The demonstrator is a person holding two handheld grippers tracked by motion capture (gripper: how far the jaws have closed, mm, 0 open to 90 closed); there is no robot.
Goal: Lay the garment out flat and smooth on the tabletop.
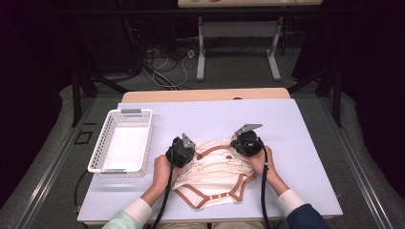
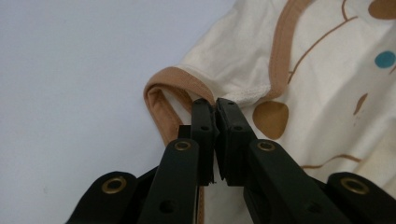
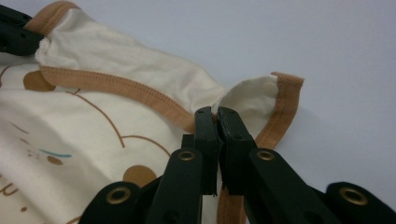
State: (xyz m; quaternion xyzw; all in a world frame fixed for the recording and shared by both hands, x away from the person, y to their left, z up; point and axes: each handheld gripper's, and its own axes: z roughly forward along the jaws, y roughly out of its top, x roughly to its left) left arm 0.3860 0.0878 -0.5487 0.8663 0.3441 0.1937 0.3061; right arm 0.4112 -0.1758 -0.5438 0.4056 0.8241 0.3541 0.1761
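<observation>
Two grippers are pressed shut on a cream baby bodysuit (image 1: 216, 172) lying on a pale table (image 1: 286, 143). The left gripper (image 2: 215, 103) is seen pinching the garment beside a brown-trimmed sleeve opening, fabric caught between its closed jaws; in the high view it (image 1: 181, 151) sits at the garment's upper left corner. The right gripper (image 3: 215, 112) is clamped on the brown binding near a snap tab at the opposite shoulder, shown in the high view (image 1: 247, 142) at the upper right corner. Each tool is held by a hand entering from the near edge of the table.

The bodysuit is spread flat near the table's middle, snap end toward the person, with a bear print facing up. A white slotted basket (image 1: 143, 138) stands well apart to the left.

The step in hand is judged to be the grasp of both shoulders ahead of a fold or lift. The next move is thought to call for both corners being raised together, with even tension kept so the thin cloth is not pulled from either pinch.
</observation>
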